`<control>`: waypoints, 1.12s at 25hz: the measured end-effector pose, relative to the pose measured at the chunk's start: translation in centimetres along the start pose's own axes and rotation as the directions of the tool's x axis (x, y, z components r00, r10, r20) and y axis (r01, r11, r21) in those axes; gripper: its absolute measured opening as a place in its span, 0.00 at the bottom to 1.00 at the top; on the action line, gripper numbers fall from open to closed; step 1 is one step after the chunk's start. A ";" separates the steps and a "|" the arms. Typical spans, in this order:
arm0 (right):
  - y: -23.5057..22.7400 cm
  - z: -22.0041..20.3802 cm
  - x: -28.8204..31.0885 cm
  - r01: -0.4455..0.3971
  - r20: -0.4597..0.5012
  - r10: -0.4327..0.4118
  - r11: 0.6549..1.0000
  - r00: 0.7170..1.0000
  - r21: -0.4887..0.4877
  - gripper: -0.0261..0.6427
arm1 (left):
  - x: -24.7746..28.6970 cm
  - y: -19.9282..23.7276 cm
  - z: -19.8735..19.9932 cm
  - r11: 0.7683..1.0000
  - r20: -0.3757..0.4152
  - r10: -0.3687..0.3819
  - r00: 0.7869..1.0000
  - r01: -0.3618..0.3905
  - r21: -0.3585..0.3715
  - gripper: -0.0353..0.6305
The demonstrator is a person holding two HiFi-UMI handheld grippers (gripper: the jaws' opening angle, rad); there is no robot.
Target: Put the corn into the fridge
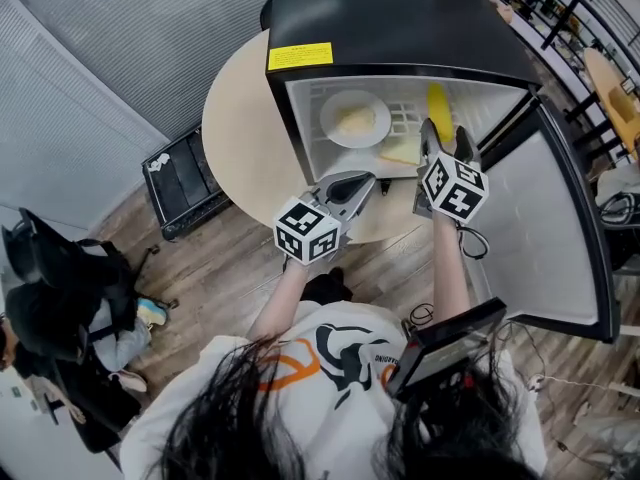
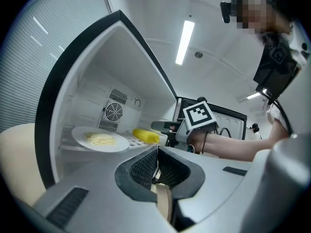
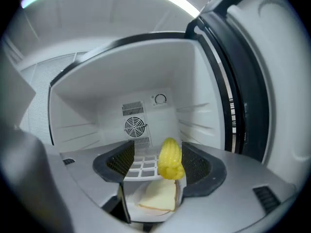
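The yellow corn (image 1: pixel 438 101) lies on the white wire shelf inside the open mini fridge (image 1: pixel 400 18), at the right side. My right gripper (image 1: pixel 446 136) is just in front of it at the fridge mouth, open, its pads off the cob. In the right gripper view the corn (image 3: pixel 170 159) lies ahead between the spread jaws, close to the right one. My left gripper (image 1: pixel 365 180) is lower left, in front of the fridge, shut and empty. The left gripper view shows the corn (image 2: pixel 146 136) on the shelf and the right gripper's marker cube (image 2: pixel 199 114).
A white plate of noodles (image 1: pixel 355 118) sits on the same shelf to the left. A bread slice (image 1: pixel 402 151) lies on the level below. The fridge door (image 1: pixel 560 238) stands open at the right. The fridge stands on a round beige table (image 1: pixel 240 138); a black crate (image 1: pixel 185 183) is on the floor.
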State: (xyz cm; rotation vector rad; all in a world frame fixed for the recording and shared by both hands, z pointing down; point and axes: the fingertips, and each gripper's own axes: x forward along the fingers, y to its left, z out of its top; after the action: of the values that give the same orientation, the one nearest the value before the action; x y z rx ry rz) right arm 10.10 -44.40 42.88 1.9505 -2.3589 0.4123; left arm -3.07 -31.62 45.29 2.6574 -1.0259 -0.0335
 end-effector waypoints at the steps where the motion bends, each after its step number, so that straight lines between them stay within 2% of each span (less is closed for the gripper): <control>1: 0.5 0.1 -0.7 -0.024 0.005 0.024 1.000 1.000 0.003 0.48 | -0.2 -0.1 -0.1 1.000 0.000 0.009 1.000 -0.009 -0.002 0.07; 8: 2.1 -2.0 -5.4 -0.133 -0.019 0.135 0.988 0.991 0.081 0.48 | -1.1 -2.3 -0.7 0.998 0.009 0.055 0.998 -0.055 -0.008 0.07; 18: 3.9 -6.5 -12.5 -0.292 -0.106 0.305 0.949 0.947 0.121 0.47 | -2.7 -7.2 -2.4 0.993 0.022 0.116 0.993 -0.116 -0.016 0.07; 25: 4.0 -7.8 -18.1 -0.362 -0.113 0.373 0.926 0.921 0.111 0.41 | -4.5 -11.5 -5.0 0.985 0.036 0.170 0.985 -0.168 -0.047 0.07; 28: 4.1 -8.7 -20.4 -0.384 -0.126 0.395 0.918 0.910 0.103 0.33 | -5.1 -13.6 -6.3 0.981 0.025 0.185 0.982 -0.184 -0.055 0.07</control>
State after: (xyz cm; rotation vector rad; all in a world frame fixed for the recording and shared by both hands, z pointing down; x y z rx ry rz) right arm 9.10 -22.12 46.27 1.4045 -2.6642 0.6482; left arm 2.76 -17.04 47.11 2.5105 -1.2591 -0.0605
